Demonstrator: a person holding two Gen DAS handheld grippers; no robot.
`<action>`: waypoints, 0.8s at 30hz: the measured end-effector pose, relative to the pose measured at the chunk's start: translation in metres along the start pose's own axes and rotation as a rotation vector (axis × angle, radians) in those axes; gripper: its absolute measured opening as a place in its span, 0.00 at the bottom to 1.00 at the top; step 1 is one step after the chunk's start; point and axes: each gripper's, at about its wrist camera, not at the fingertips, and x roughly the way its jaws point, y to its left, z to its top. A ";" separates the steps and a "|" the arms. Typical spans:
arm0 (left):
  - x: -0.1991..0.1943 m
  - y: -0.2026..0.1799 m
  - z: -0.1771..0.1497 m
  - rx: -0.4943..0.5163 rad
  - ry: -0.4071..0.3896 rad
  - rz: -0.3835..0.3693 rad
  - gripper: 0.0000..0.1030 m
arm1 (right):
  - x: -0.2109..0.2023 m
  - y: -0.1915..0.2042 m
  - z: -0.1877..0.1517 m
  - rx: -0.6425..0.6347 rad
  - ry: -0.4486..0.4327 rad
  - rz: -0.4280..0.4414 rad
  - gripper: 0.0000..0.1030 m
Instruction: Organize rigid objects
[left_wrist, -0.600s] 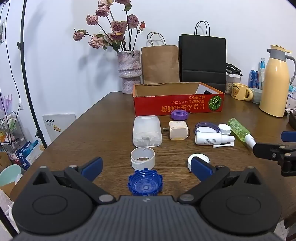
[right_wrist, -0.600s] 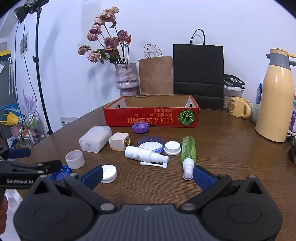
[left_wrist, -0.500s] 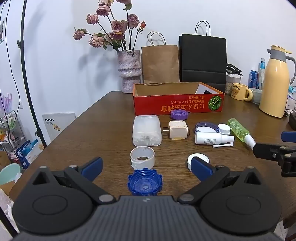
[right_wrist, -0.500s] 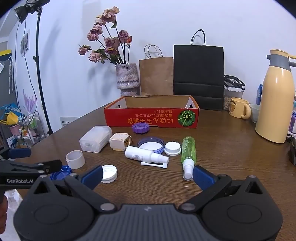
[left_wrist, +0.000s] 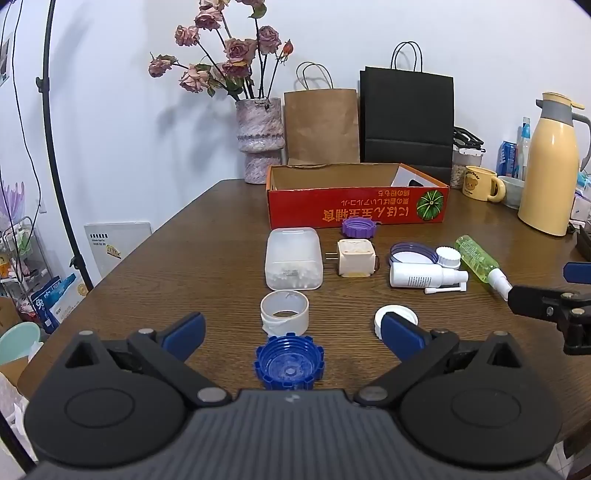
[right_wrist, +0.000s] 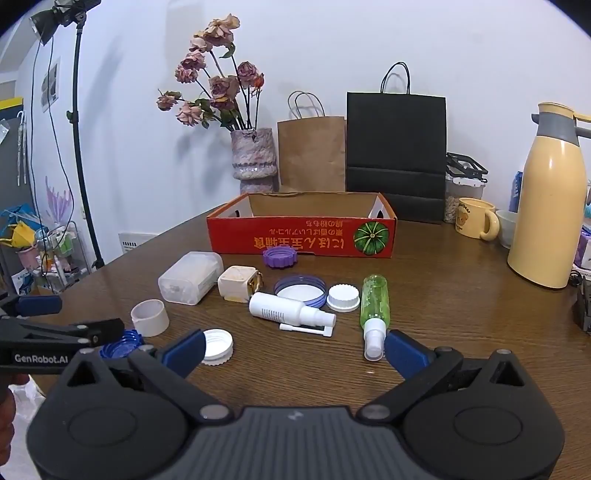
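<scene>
The left tongs (left_wrist: 291, 330) cover the near rim of the blue cap (left_wrist: 289, 365) and part of the white cap (left_wrist: 395, 319) behind their right finger. Far right of the right tongs (right_wrist: 293, 350), the yellow flask (right_wrist: 546, 206) loses its handle at the edge; the red box (right_wrist: 301, 236) hides its floor

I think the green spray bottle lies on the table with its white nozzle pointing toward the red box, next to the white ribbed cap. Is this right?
Not quite. The green spray bottle does lie on the table beside the white ribbed cap, but its white nozzle points away from the red box, toward the camera. The right wrist view shows this clearly.
</scene>
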 end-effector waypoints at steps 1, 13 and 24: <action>-0.001 0.000 0.000 -0.001 0.000 -0.001 1.00 | 0.000 -0.001 0.000 0.001 -0.001 0.001 1.00; 0.003 -0.001 0.001 -0.006 0.006 -0.005 1.00 | 0.000 0.001 0.001 -0.007 -0.004 -0.001 1.00; 0.003 -0.001 0.002 -0.008 0.003 -0.008 1.00 | 0.000 0.001 0.001 -0.010 -0.007 0.001 1.00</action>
